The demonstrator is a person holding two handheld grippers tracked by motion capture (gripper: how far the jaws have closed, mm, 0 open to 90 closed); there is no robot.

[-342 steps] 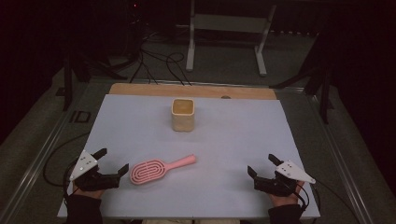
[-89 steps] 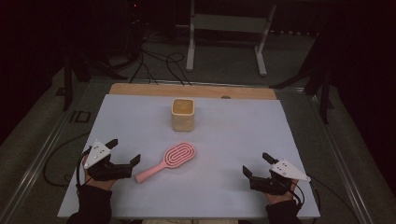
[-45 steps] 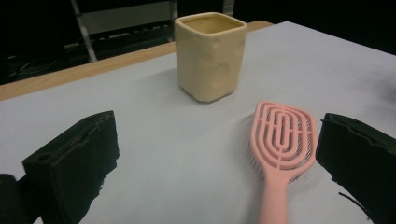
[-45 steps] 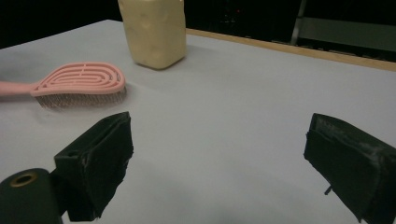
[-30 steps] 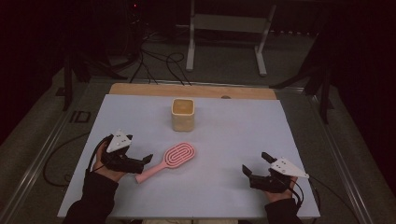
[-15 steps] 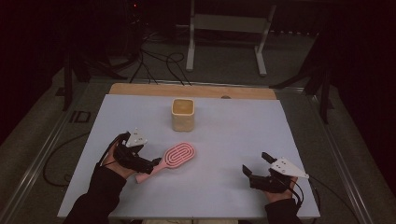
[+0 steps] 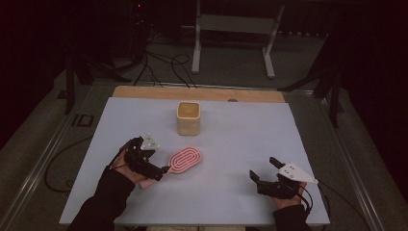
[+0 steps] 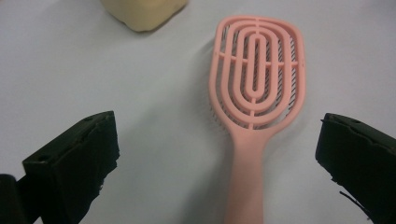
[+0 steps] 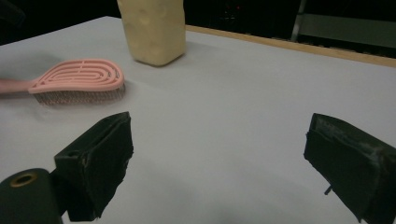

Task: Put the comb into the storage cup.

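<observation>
The left gripper [image 7: 161, 172] sits at the near left of the white table surface [image 7: 240, 130], its jaws spread wide on either side of the handle of the pink plastic oval hairbrush with concentric open slots [image 7: 185, 160]. In the left gripper view the handle runs up between the two black jaws without touching either. The hairbrush lies flat, bristles down, its head pointing far and right, near the table's centre. Beyond the brush head, towards the far edge, stands the cream square-sided open-topped holder [image 7: 188, 118], apart from the brush. At the near right the right gripper [image 7: 263, 174] rests low over bare table, jaws wide apart with nothing between them, well apart from the hairbrush.
</observation>
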